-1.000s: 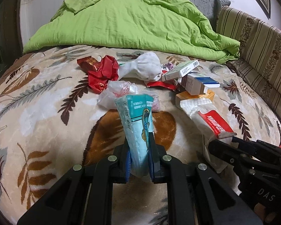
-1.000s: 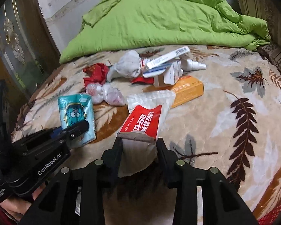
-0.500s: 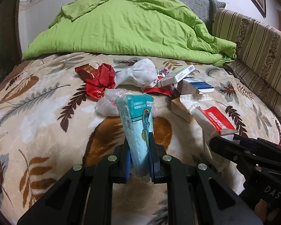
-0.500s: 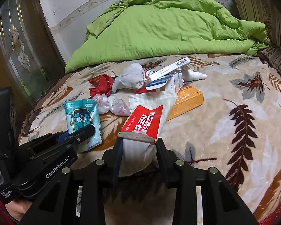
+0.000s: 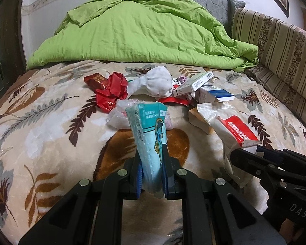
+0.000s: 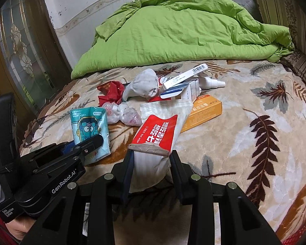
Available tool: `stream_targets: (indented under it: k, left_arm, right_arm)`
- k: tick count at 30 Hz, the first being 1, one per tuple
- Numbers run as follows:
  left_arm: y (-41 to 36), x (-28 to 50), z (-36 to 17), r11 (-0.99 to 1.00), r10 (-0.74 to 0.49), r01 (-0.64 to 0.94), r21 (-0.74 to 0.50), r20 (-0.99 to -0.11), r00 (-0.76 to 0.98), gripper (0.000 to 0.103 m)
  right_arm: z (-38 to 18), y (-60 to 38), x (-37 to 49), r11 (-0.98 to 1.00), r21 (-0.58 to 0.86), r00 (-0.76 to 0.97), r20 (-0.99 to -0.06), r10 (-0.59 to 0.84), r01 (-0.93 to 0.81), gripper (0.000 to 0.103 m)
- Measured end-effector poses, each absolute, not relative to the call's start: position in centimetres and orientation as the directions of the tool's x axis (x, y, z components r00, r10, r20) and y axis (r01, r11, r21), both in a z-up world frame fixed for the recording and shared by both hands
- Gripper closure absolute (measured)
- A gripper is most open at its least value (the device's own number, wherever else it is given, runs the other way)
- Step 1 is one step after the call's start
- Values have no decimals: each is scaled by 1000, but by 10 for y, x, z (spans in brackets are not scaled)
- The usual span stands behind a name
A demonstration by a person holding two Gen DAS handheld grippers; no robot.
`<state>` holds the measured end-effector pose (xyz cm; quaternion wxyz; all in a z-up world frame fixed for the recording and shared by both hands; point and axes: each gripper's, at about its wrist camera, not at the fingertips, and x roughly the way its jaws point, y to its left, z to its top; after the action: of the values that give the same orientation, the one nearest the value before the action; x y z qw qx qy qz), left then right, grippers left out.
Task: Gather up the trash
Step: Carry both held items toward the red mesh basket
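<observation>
Left wrist view: the left claw (image 5: 152, 175) pinches a teal cartoon-printed tissue packet (image 5: 150, 134); just beside it, the right claw (image 6: 151, 175) pinches a red-and-white wet-wipe pouch (image 6: 159, 130).

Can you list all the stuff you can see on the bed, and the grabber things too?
Teal cartoon tissue pack: 1, teal, clamped in the left gripper.
Red-and-white wet wipe pouch: 1, clamped in the right gripper.
Orange cardboard box: 1, on the blanket behind the pouch.
White balled-up sock: 1, middle of the pile.
Red crumpled wrappers: a few, left of the sock.
Clear plastic bag: 1, before the wrappers.
White medicine boxes: 2, stacked, right of the sock.
White spray bottle: 1, behind the boxes.
Green quilt: 1, far end.
Leaf-patterned blanket: 1, beneath everything.
Left gripper: black, shut.
Right gripper: black, shut.
</observation>
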<state>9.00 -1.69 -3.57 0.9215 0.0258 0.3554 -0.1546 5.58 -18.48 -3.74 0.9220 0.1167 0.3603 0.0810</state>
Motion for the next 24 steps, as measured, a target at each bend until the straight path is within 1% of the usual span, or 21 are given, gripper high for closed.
stream_targets:
  k: [6, 11, 14, 24]
  left_arm:
    - [-22, 83, -32, 946, -271, 319, -48, -654, 706, 88]
    - [-34, 71, -26, 938, -266, 346, 4, -631, 729, 88]
    - [-41, 64, -22, 934, -266, 357, 24, -622, 736, 88]
    - [-50, 48, -21, 934, -226, 350, 76, -633, 740, 88]
  right_arm:
    - [-32, -193, 47, 946, 317, 731, -631, 259, -62, 65]
    - [-31, -206, 31, 926, 376, 723, -627, 288, -42, 65]
    - [-28, -208, 20, 926, 376, 730, -621, 284, -41, 65]
    - [-24, -211, 1, 926, 375, 741, -610, 281, -42, 65]
